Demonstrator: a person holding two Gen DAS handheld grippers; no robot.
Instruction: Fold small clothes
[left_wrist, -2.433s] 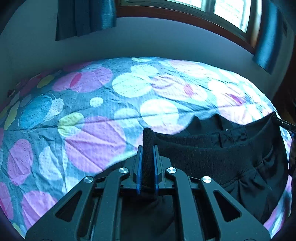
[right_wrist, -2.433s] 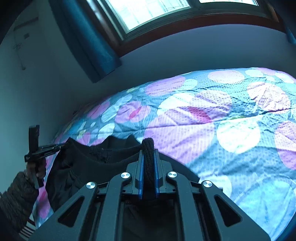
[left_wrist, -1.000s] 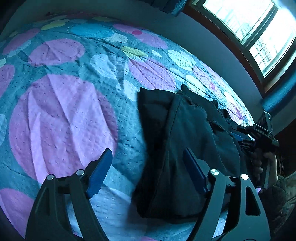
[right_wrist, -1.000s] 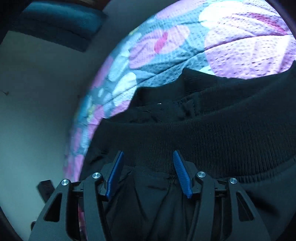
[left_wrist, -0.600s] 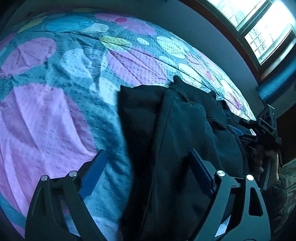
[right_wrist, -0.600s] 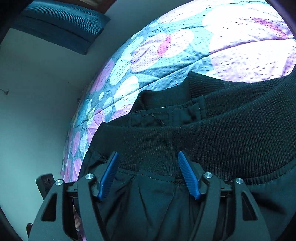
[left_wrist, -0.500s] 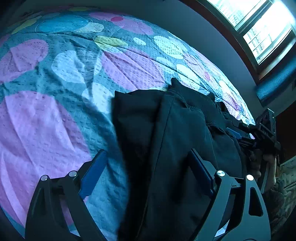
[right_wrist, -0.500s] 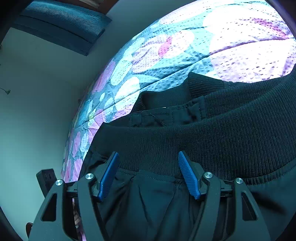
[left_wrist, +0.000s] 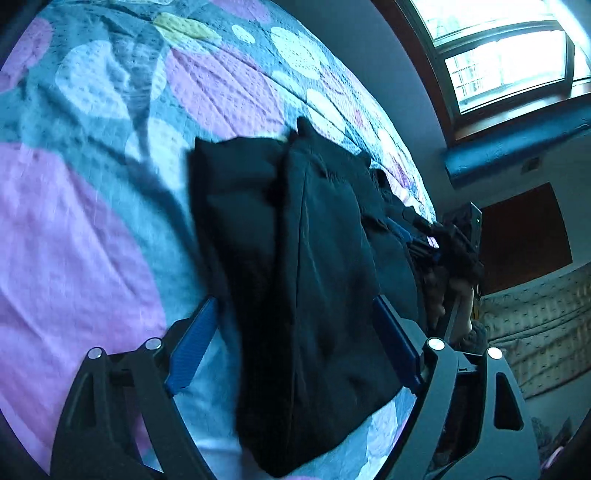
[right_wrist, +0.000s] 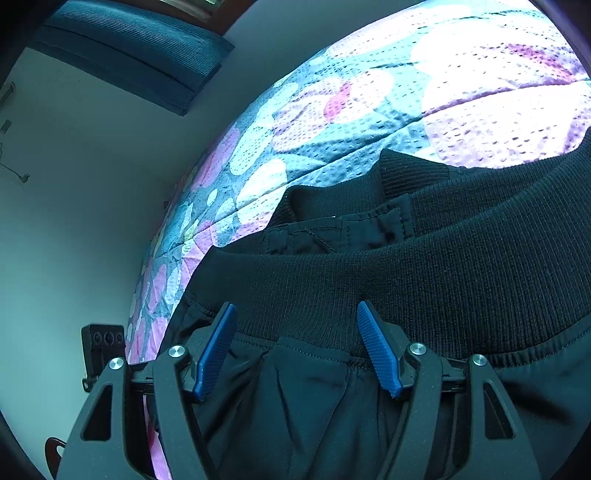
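A black garment with a ribbed waistband lies folded on the spotted bedspread. My left gripper is open just above one end of it, its blue pads on either side of the cloth. My right gripper is open over the waistband, touching nothing I can make out. The right gripper also shows in the left wrist view, at the garment's far end.
The bedspread has pink, white and blue spots. A window and blue curtains stand beyond the bed. A dark plate sits on the wall at left.
Both grippers were shut on the waistband and held the garment up; they have since opened and let it lie on the bed. The left gripper has swung round to look along it.
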